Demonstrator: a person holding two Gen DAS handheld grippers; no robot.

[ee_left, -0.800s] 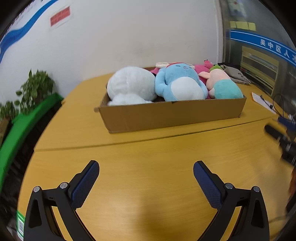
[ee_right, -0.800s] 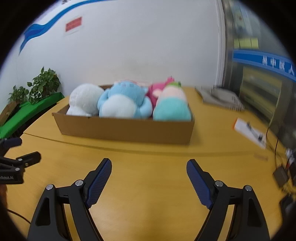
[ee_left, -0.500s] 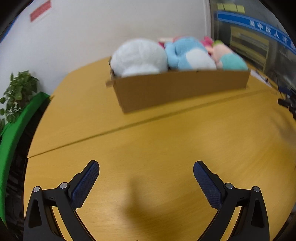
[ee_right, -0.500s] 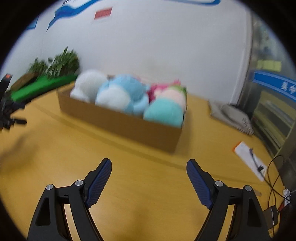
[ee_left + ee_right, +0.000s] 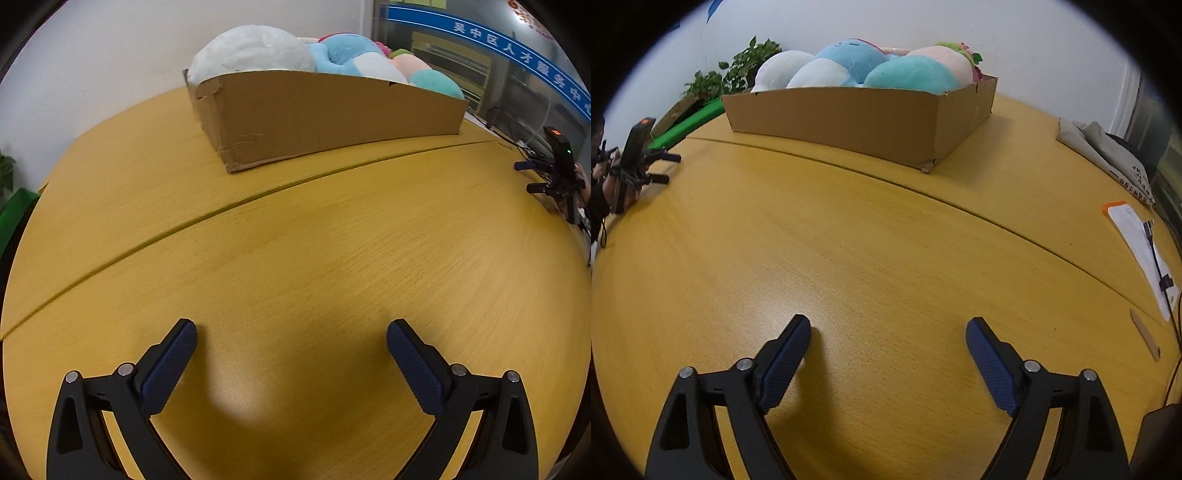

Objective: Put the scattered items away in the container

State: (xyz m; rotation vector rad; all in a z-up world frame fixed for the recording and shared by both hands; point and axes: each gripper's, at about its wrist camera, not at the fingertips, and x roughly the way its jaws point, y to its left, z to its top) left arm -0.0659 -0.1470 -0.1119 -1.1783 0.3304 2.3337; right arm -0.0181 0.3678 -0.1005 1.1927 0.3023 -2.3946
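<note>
We count one cardboard box [image 5: 332, 118] at upper centre on the yellow surface [image 5: 295, 240], with four plush toys clearly showing inside: white [image 5: 251, 51], blue [image 5: 853, 55], teal [image 5: 912, 75], pink [image 5: 945, 59]. The box is brown with a dented, scuffed corner. Left gripper [image 5: 291, 339] and right gripper [image 5: 888, 332]: both spread wide, nothing between them, over bare surface.

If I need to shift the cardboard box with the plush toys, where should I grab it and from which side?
Probably grip the cardboard box by the top edge of its long near wall, coming from above with the right gripper open. That wall is thin, upright and bare; the plush toys bulge over the rim behind it, so clamp only the wall.
</note>
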